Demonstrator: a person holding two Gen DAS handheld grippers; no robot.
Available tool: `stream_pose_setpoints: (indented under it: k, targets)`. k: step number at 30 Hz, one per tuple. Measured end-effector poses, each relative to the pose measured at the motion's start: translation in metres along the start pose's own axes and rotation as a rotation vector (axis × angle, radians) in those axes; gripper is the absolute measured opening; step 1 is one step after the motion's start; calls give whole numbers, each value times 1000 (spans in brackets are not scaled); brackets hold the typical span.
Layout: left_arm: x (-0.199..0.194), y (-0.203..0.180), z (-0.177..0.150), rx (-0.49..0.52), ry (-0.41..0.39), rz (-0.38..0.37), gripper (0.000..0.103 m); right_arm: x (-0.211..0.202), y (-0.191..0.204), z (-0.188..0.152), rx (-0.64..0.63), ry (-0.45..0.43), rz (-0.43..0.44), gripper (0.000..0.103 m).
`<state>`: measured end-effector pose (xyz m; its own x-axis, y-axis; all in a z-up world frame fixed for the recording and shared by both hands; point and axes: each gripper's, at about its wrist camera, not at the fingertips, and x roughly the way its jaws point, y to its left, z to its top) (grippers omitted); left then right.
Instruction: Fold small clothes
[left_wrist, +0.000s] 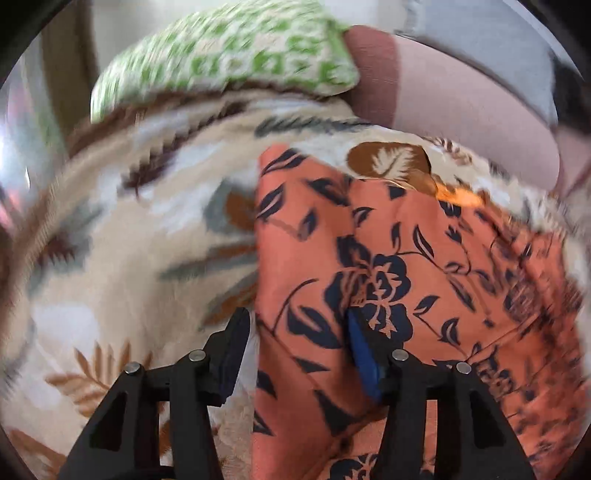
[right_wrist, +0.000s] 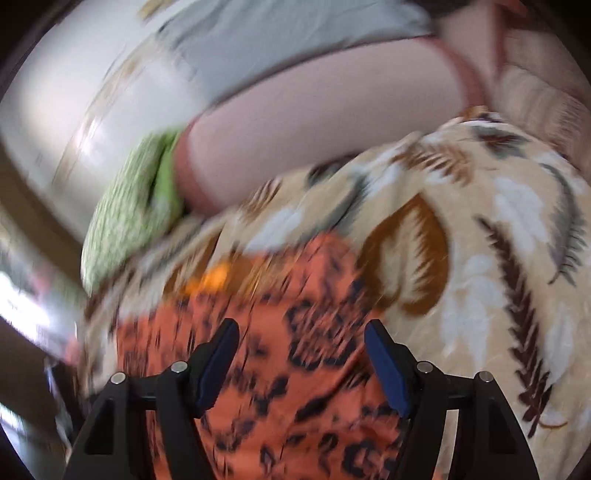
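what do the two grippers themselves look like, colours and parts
Both look alike. The left gripper has black angular plastic fingers with triangular cut-outs, round silver pivot pins and dark blue pads on the inner faces. The right gripper shows the same black frame, silver pins and blue pads. No cables or markings show.

No readable text, labels or numbers anywhere.

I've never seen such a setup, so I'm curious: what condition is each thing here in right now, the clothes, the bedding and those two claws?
Orange floral garment: lying flat on the bedspread, creased, not gripped.
Leaf-print bedspread: spread out under the garment.
Green patterned pillow: resting at the bedspread's far edge.
Left gripper: open, over the garment's edge.
Right gripper: open, above the garment.
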<state>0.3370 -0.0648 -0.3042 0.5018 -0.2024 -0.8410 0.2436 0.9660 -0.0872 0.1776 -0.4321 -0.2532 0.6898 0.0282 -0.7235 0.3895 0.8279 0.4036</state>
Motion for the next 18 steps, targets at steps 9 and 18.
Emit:
stream_pose_setpoints:
  k: [9, 18]
  targets:
    - [1, 25, -6, -86, 40, -89, 57, 56, 46, -33, -263, 172, -141, 46]
    - [6, 37, -4, -145, 46, -164, 56, 87, 71, -51, -572, 185, -315, 28]
